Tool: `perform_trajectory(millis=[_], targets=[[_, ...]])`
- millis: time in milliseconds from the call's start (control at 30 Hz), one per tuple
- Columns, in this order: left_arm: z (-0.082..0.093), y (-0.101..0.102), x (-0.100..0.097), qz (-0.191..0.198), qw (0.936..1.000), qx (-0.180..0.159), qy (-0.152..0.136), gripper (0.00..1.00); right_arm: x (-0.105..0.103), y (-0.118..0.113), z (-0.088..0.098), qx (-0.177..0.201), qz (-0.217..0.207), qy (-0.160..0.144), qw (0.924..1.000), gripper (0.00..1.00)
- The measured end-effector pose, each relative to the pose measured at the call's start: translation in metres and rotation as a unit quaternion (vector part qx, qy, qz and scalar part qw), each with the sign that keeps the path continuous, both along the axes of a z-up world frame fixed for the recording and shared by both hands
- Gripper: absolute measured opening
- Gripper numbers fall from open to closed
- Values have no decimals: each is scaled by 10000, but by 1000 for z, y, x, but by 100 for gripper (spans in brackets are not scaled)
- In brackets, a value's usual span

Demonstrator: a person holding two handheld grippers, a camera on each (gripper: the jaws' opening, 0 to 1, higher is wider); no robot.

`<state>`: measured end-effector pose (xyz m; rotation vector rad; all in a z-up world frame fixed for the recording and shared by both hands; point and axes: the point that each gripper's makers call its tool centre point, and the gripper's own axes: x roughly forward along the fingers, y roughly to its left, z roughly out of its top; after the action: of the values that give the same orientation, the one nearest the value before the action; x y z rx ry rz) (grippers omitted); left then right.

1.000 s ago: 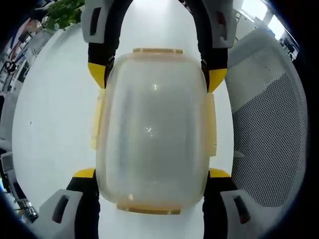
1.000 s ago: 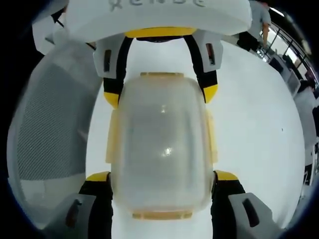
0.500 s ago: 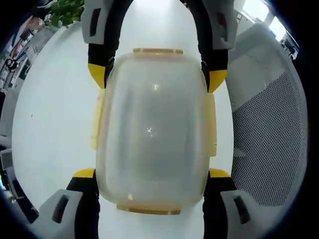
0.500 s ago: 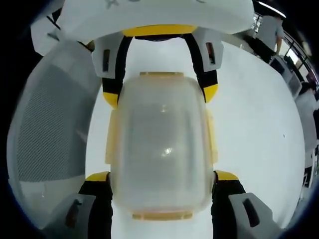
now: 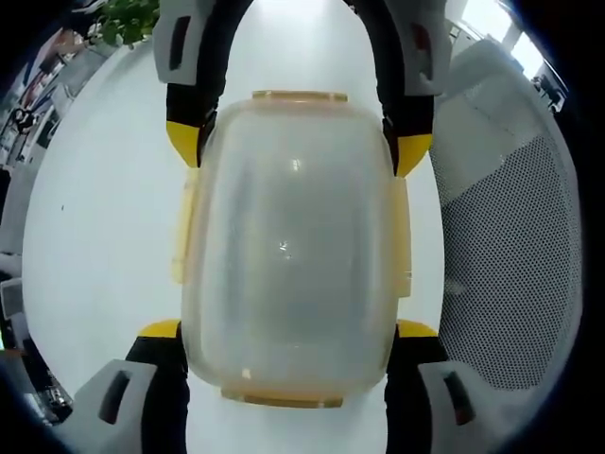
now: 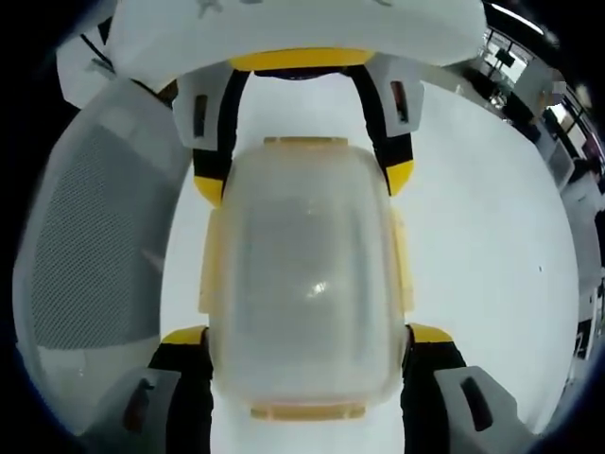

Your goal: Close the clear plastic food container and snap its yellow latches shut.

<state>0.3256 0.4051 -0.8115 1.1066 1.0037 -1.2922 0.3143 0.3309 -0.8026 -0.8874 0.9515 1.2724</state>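
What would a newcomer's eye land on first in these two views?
The clear plastic container with yellow latches along its sides sits in the middle of both views, held between the left gripper at one end and the right gripper at the other. Beside it on the white table lies a grey mesh panel.

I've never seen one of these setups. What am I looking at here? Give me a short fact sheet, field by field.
Main object: clear plastic container with yellow latches along its edges
Held by: left gripper at one end, right gripper at the opposite end, jaws against its sides
Orientation: cannot tell whether the lid or the base faces the cameras
Surface: white table
Nearby: grey mesh chair back beside the table
Background: green plant at the far edge, left gripper view
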Motion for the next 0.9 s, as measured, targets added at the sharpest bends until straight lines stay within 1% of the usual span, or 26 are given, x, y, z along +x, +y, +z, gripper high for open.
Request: perform_trajectory(millis=[333, 900], targets=[[0, 10, 0, 40, 10000, -26, 2, 87, 2, 10, -1, 25, 29, 4, 10000, 83], [0, 31, 4, 101, 9999, 7, 15, 87, 7, 34, -2, 17, 87, 12, 10000, 84]])
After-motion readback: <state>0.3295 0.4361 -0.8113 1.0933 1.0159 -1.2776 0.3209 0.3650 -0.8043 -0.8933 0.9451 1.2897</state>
